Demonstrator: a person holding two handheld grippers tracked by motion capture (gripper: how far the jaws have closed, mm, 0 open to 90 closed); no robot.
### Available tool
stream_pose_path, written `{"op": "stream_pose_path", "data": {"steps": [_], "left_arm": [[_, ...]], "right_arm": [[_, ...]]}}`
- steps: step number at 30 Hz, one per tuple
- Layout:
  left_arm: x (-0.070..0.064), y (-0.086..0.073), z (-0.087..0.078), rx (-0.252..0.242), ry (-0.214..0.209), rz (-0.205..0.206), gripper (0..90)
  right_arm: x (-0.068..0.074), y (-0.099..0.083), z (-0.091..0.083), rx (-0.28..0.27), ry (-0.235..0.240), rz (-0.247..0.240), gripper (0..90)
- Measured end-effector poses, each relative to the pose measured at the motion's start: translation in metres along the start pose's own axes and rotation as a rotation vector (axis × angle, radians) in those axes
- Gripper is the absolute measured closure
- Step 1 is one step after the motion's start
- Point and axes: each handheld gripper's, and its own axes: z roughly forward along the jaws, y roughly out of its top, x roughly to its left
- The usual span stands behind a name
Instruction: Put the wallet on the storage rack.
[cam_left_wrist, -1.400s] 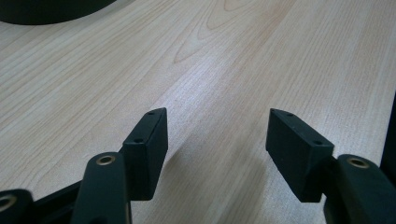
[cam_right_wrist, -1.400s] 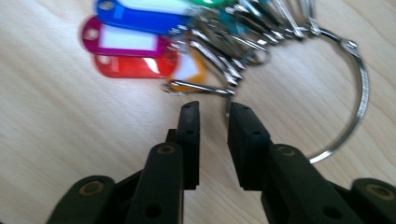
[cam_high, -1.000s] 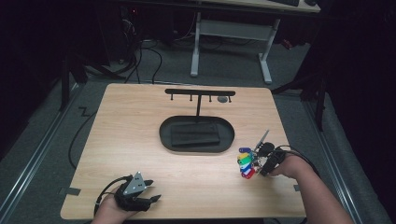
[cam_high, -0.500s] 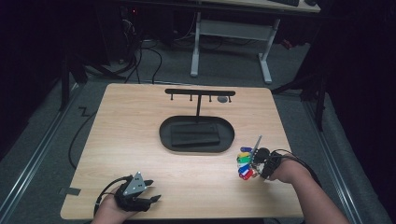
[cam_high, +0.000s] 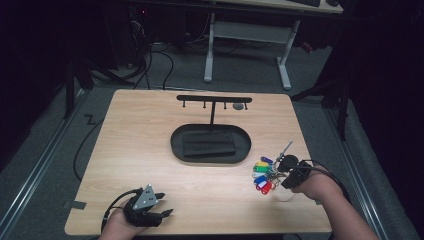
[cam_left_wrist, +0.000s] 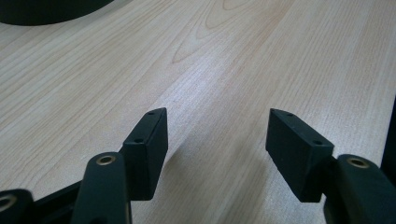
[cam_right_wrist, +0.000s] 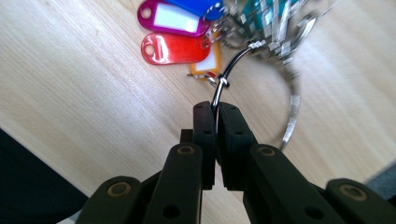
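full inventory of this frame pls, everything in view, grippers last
Table: one, light wood, centre.
Tray: one, black oval, mid-table, holding a dark flat block.
Hook rack: one, black T-stand rising from the tray's far side.
Key ring: one, silver, with coloured tags, on the table's right side.
Desk legs: white, on the floor beyond.
Left gripper: open, near-left edge, holding nothing.
Right gripper: shut on the key ring.

a dim room, grey floor (cam_high: 45, 150), a white-legged desk (cam_high: 250, 32) behind the wooden table (cam_high: 135, 130).
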Motion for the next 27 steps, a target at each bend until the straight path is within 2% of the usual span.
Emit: {"op": "stream_pose_path", "data": {"steps": [1, 4, 6, 13, 21, 27], "left_arm": [[0.0, 0.0, 0.0, 0.001, -0.001, -0.002, 39.6], [0.0, 0.0, 0.001, 0.004, -0.004, 0.0, 39.6], [0.0, 0.001, 0.001, 0.008, -0.007, 0.002, 39.6], [0.001, 0.001, 0.001, 0.005, -0.008, 0.004, 39.6], [0.002, 0.001, 0.001, 0.005, -0.008, 0.003, 39.6], [0.001, 0.001, 0.002, 0.005, -0.007, 0.007, 39.6]], "right_arm": [[0.001, 0.0, -0.011, 0.001, -0.017, -0.013, 87.2], [0.002, 0.0, -0.019, 0.001, -0.034, -0.024, 87.5], [0.002, 0.001, -0.033, -0.008, -0.053, -0.03, 87.6], [0.01, 0.004, -0.055, -0.001, -0.106, -0.058, 87.7], [0.015, 0.012, -0.082, -0.021, -0.122, -0.088, 87.7], [0.017, 0.019, -0.099, -0.039, -0.134, -0.087, 87.8]]}}
